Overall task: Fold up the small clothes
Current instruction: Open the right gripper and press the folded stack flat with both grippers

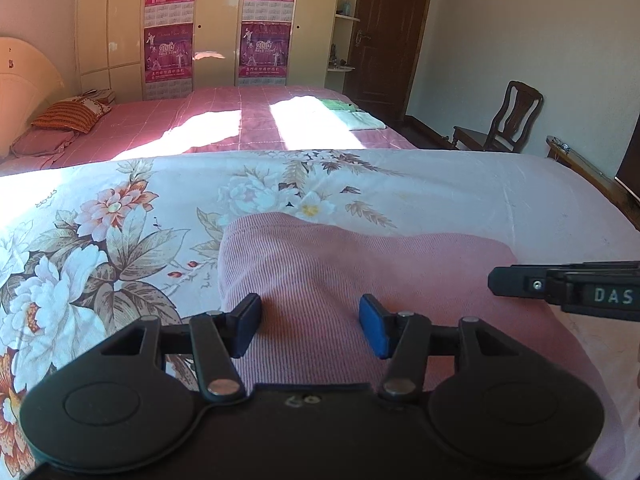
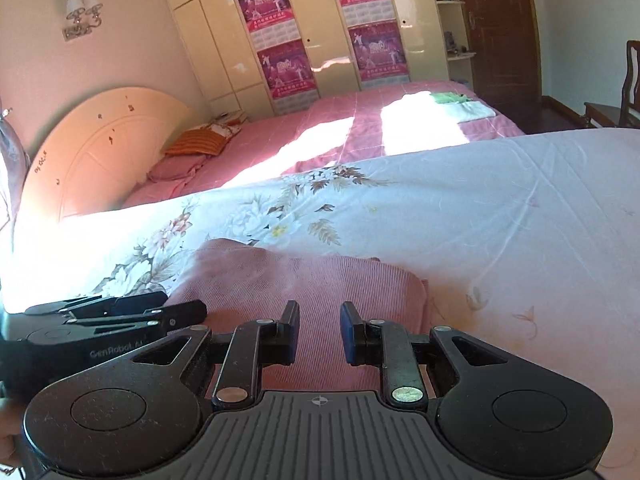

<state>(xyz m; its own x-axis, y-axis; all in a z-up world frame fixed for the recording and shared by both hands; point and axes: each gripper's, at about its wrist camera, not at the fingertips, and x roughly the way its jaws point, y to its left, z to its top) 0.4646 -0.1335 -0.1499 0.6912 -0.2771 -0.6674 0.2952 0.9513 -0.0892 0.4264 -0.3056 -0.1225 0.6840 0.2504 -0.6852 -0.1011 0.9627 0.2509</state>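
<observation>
Only the right wrist view takes in the cream arched headboard (image 2: 100,148) at nine o'clock and the wall lamp (image 2: 83,14) above it; only the left wrist view shows the whole wooden chair (image 1: 508,120) at two o'clock (the other view cuts it at the frame edge).

The pink ribbed garment (image 1: 360,280) lies on the floral sheet (image 1: 120,220) of the near bed, straight ahead of both grippers, at twelve o'clock from each. Its near part is hidden under the gripper bodies, so its full outline cannot be made out, nor what kind of garment it is.

The left gripper (image 1: 310,326) stands wide, blue pads apart over the cloth and pressing on nothing. The right gripper (image 2: 320,332) stands narrow with a clear gap, nothing pinched; whether its tips touch the fabric is hard to tell.

The cloth is a fine-ribbed knit, softly humped, with a rounded far edge. The sheet is smooth cotton with large printed peonies. On the far bed's pink checked cover (image 1: 224,120) lie folded green and white pieces (image 1: 352,114), washed out by sunlight.
</observation>
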